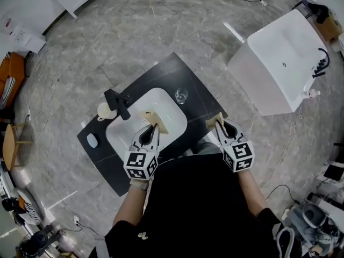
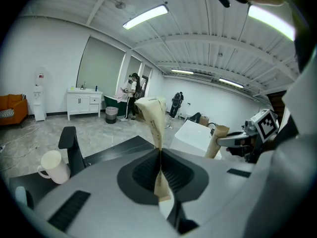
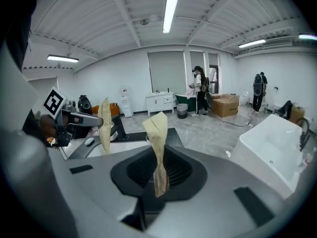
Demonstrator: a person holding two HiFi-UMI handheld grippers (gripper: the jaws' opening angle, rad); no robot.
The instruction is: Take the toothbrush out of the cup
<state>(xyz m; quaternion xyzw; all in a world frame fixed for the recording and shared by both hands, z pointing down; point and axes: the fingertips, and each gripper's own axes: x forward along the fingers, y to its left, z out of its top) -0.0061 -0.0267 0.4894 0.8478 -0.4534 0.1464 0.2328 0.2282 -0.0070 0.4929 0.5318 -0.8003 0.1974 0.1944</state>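
Left gripper (image 1: 152, 117) is pressed together with nothing pinched, just its tape-wrapped tips, and it hangs over the white sink (image 1: 173, 121). Right gripper (image 1: 216, 120) is also pressed together and empty, off to the left gripper's right above the desk (image 1: 161, 74) corner. Glass cup (image 1: 181, 95) stands on the desk ahead of both grippers, between their lines and well apart from either. Cream mug (image 1: 105, 110) is ahead-left of the left gripper, just beside the black faucet (image 1: 119, 102). Can't make out the toothbrush in either vessel, too small.
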